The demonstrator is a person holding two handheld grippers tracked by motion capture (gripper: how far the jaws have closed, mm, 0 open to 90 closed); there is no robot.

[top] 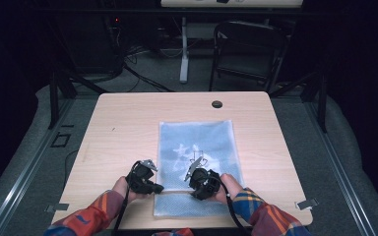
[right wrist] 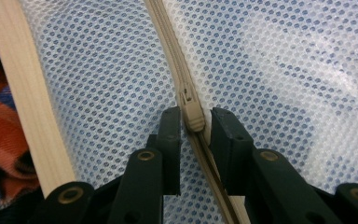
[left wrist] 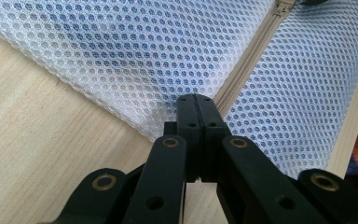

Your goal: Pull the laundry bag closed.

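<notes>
The beige plastic zipper slider (right wrist: 192, 112) sits on its beige zip track (right wrist: 168, 51), which runs across the near end of the flat white mesh laundry bag (top: 197, 142) lying in the middle of the pale wooden bench (top: 123, 123). My right claw (right wrist: 192, 122) straddles that slider with its jaws a little apart – one on each side, close but not yet pressing – so that a squeeze would catch the tab squarely, I reckon. My left claw (left wrist: 196, 106) has its jaws shut together, the tips down on the mesh at the bag's edge right by the track; whether any fabric is pinched between them I cannot tell. I judge it is there to pin the bag – otherwise the limp mesh would slide along with the slider. Both my hands rest at the bench's near edge.
</notes>
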